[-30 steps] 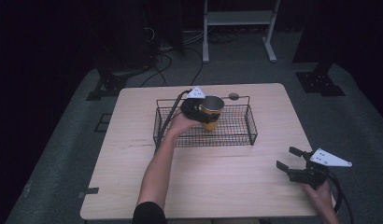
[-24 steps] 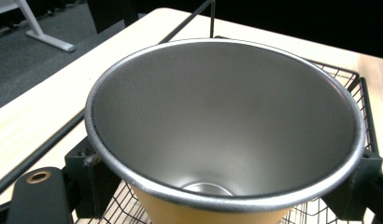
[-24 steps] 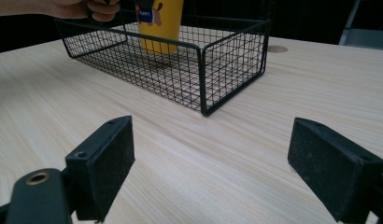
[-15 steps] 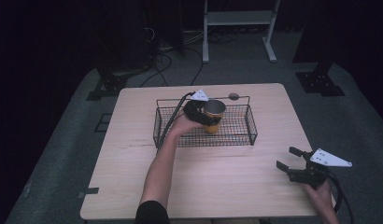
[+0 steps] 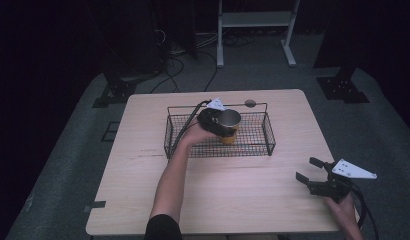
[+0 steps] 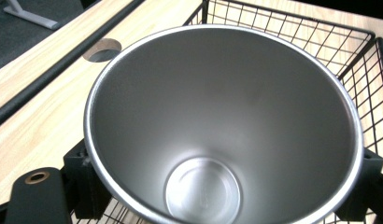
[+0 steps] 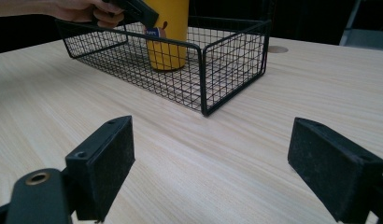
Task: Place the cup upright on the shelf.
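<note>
A yellow cup (image 5: 227,137) with a steel inside (image 6: 217,121) stands upright in the black wire basket (image 5: 269,136) at the middle of the table. My left gripper (image 5: 223,128) comes in from the left, and its pads (image 6: 83,161) sit against the cup's sides just below the rim. Its jaws have just been opening a little, with the cup still between them. In the right gripper view the cup (image 7: 168,37) rests on the basket (image 7: 231,60) floor. My right gripper (image 5: 311,170) stays low at the table's near right corner, open with nothing between its pads (image 7: 105,163).
The wooden table (image 5: 233,200) has a round cable hole (image 5: 250,103) just behind the basket. Bare wood lies between the basket and the right gripper. A white frame (image 5: 253,25) and cables stand on the floor beyond the table.
The left hand and the cup have shifted slightly right inside the basket. The right gripper has not moved.
</note>
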Demonstrator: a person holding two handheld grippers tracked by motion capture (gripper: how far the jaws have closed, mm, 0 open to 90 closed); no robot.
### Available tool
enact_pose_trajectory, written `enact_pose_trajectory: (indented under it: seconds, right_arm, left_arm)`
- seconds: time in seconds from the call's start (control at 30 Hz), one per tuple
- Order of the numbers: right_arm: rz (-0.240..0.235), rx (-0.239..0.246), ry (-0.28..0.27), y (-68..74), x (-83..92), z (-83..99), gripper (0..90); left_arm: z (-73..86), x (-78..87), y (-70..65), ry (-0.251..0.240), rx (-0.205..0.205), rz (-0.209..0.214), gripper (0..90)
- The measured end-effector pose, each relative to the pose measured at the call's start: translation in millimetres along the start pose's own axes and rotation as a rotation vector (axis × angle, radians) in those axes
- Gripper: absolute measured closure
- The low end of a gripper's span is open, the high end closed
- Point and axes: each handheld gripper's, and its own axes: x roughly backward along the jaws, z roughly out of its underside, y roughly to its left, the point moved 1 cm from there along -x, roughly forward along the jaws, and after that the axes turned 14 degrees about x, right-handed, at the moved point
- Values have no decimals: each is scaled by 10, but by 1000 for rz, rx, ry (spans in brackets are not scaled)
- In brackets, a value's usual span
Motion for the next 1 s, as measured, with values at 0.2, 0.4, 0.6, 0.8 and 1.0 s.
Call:
enact_pose_trajectory:
  seconds: [0.2, 0.4, 0.6, 0.8, 1.0]
  right_arm:
    - [0, 1, 0, 0, 0, 0, 137]
    - [0, 1, 0, 1, 0, 0, 137]
    - [-1, 1, 0, 1, 0, 0, 136]
    - [-1, 2, 1, 1, -1, 0, 137]
    - [0, -1, 1, -1, 1, 2, 136]
  left_arm:
    - [1, 2, -2, -1, -3, 2, 135]
    - [-8, 19, -1, -10, -4, -1, 119]
    - [-23, 44, -9, -21, -6, -13, 79]
    - [-31, 63, -23, -33, -1, -19, 28]
    - [-58, 87, -50, -52, -9, -20, 21]
